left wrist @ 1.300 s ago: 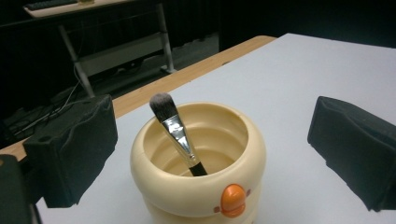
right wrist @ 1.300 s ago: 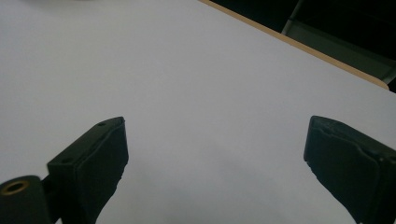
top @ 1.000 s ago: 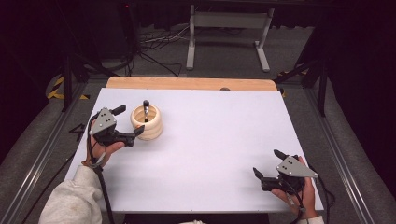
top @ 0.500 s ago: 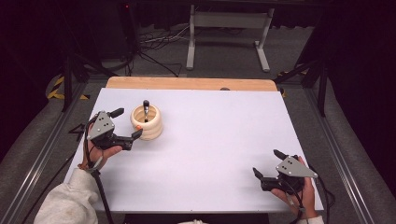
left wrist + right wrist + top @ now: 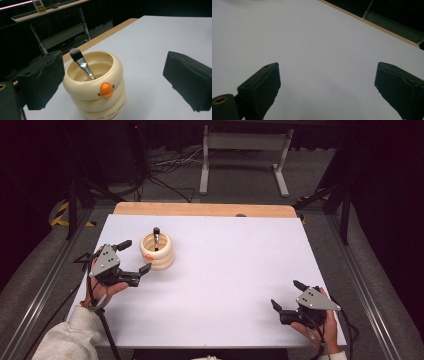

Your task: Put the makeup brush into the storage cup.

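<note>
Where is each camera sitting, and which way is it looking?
High view: above the person's side, looking forward and down on the white table; shows both hands, the left gripper and right gripper.
Left gripper view: on the left gripper, looking between its open jaws at the cream cup holding a brush.
Right gripper view: on the right gripper, looking over bare table between open jaws.
Shared: the high and left gripper views both show the cup and brush.

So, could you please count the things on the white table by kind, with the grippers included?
Cream ringed plastic holder with an orange button: 1
Makeup brush with silver ferrule and dark bristles, standing inside the holder: 1
Black two-jaw grippers, left gripper and right gripper, both open: 2
Total: 4
</note>
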